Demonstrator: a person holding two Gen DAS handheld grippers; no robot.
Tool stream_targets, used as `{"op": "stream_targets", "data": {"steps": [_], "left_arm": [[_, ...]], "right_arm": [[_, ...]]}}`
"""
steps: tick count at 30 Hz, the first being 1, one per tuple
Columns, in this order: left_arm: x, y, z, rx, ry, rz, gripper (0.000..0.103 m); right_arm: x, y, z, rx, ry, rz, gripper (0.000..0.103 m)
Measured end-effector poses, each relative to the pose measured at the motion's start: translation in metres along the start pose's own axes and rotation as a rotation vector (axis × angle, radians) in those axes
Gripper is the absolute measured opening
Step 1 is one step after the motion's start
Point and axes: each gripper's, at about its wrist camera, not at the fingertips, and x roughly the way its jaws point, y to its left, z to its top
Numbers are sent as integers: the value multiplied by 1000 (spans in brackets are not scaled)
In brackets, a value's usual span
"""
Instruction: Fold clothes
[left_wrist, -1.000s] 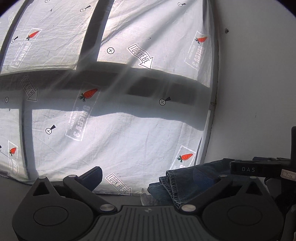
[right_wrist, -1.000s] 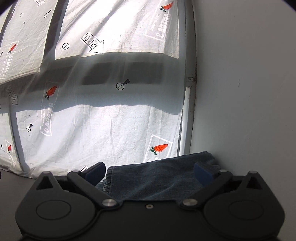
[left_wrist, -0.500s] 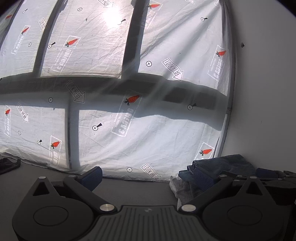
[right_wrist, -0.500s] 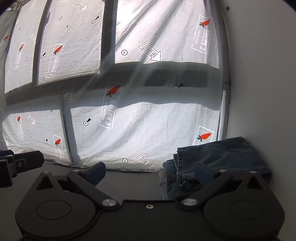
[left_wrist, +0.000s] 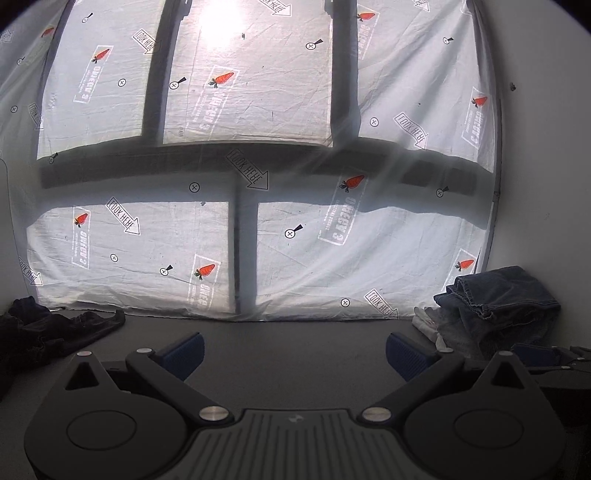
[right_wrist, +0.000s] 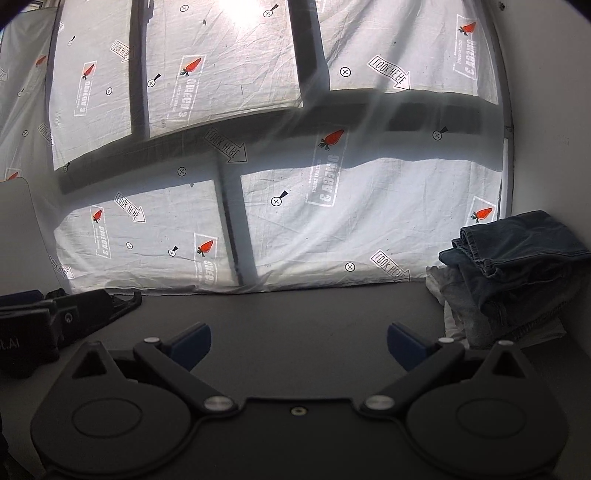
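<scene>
Folded blue jeans (left_wrist: 506, 295) (right_wrist: 517, 247) top a stack of folded clothes in the far right corner of the grey table (left_wrist: 295, 339) (right_wrist: 295, 314). Pale garments (right_wrist: 454, 295) lie under them. A crumpled dark garment (left_wrist: 48, 332) lies at the far left. My left gripper (left_wrist: 293, 350) hangs open over the table's middle, nothing between its blue pads. My right gripper (right_wrist: 299, 341) is open too, empty, left of the stack. In the right wrist view the left gripper's black body (right_wrist: 55, 325) shows at the left edge.
A white sheet (left_wrist: 258, 184) printed with carrots and arrows hangs over a window behind the table. A white wall (left_wrist: 546, 166) closes off the right side beside the stack. A pale rounded object (right_wrist: 18, 229) stands at the left.
Both grippers have pulled back and swung left, away from the jeans stack. The jeans were right between the right gripper's fingers; they now rest on the stack, apart from both.
</scene>
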Motion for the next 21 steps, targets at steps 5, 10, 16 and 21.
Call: {"op": "stream_targets", "data": {"steps": [5,10,16,21], "left_arm": [[-32,59,-11,-11,21,4,103],[-58,98,-25,3,59,9,103],[-81,123,-44,-23,108,-2,103],[-96,130,-56,-18,133,-6,103]], "right_arm": [[-21,61,-20,0,36,-15,103],[-42,107,-42,6,81,-31,103],[-68,141,-66,-11,121,-61,103],[-87,159,-80,-31,133,-74,103]]}}
